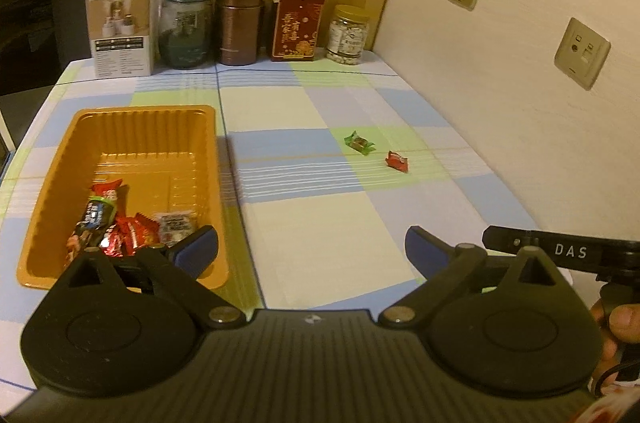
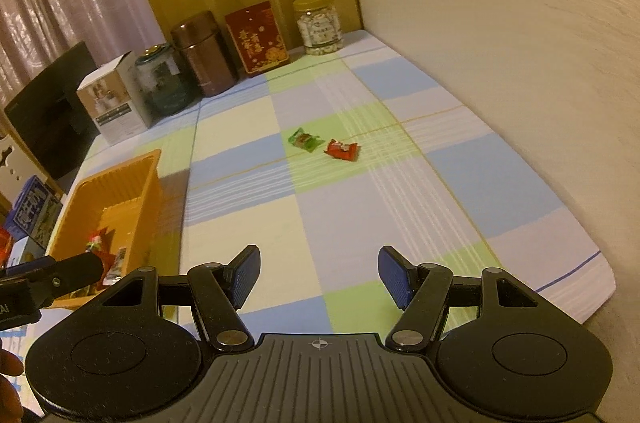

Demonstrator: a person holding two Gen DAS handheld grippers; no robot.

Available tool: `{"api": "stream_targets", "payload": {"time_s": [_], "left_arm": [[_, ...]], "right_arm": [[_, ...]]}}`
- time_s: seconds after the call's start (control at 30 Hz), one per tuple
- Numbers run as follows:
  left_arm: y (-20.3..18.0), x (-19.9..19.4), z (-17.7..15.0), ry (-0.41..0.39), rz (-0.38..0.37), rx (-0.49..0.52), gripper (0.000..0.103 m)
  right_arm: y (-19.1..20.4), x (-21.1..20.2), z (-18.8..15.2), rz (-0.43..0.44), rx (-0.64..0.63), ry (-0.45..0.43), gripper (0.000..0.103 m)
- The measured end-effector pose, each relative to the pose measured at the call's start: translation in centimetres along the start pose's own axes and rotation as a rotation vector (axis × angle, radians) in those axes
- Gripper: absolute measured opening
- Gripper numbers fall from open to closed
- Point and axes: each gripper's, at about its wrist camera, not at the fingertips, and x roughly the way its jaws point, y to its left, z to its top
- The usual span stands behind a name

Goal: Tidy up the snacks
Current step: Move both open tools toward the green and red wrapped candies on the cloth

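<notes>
Checked tablecloth (image 1: 320,231) carries green candy (image 1: 359,142), red candy (image 1: 397,160); both grippers gape, nothing held.

I see the tray (image 1: 80,127) on the bench (image 1: 320,223), left side, with several wrapped snacks (image 1: 120,227) inside at its near end. Two loose candies (image 1: 360,142) (image 1: 397,160) lie side by side, well right of it. Behind, along the back edge, stand a box (image 1: 122,31), jars (image 1: 185,29) and tins (image 1: 241,21) in a row.

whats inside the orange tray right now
Several wrapped snacks piled at the near end of the orange tray; its far end is bare. The left gripper covers the nearest corner.
</notes>
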Motion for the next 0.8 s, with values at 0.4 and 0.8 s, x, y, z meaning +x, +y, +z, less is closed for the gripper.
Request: {"api": "stream_targets", "payload": {"time_s": [0.4,0.8], "left_arm": [[-1.6,3.1,1.0,0.025,-0.015,0.031,0.099],[-3.3,8.1,2.5,0.042,-0.012,0.050,0.099]], "right_arm": [[-2.5,2.1,0.8,-0.023,0.006,0.026,0.065],[-5.8,6.4,3.0,-0.046,-0.037,0.036,0.065]]}}
